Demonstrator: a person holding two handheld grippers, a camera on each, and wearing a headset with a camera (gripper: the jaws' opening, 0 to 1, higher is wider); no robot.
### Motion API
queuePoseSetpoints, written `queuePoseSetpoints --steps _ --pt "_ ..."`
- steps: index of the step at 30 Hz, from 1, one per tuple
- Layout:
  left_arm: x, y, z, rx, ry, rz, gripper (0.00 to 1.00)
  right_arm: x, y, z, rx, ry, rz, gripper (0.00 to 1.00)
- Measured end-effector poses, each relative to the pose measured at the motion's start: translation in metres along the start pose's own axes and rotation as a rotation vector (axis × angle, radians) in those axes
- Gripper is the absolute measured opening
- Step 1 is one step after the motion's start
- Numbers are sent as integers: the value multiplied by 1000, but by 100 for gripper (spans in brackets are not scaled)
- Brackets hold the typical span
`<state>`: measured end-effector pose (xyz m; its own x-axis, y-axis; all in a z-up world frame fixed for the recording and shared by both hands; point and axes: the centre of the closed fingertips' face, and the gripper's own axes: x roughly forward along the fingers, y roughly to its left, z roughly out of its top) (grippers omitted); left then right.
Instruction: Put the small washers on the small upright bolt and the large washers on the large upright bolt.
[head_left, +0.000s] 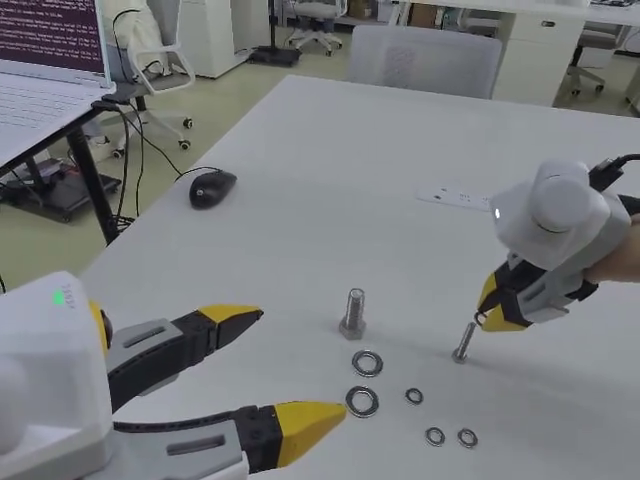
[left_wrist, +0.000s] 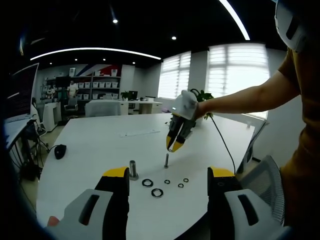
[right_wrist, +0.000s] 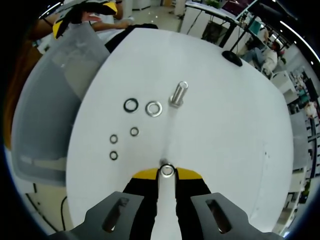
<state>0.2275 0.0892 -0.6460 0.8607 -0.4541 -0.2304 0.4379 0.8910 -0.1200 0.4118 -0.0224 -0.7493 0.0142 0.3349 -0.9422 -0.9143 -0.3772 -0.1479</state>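
The right gripper (head_left: 497, 310) was seen closed on the top of the small bolt (head_left: 463, 343), which stood on the white table (head_left: 330, 180). The pinch itself was made plain in the right gripper view. The left gripper (head_left: 275, 372) was held wide open and empty. Two large washers (head_left: 367, 362) and three small washers (head_left: 435, 436) were laid flat near the large bolt (head_left: 353, 312).
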Motion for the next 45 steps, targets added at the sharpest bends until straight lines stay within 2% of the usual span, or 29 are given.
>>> queuePoseSetpoints --steps 10,33,45 --pt "-2 -1 0 -4 1 5 62 10 -2 -2 -11 26 17 12" --pt "-2 1 -1 -17 -1 13 62 19 -1 -4 -18 53 37 12" --pt "-1 3 -1 -19 -2 15 62 33 1 -7 -31 70 50 12"
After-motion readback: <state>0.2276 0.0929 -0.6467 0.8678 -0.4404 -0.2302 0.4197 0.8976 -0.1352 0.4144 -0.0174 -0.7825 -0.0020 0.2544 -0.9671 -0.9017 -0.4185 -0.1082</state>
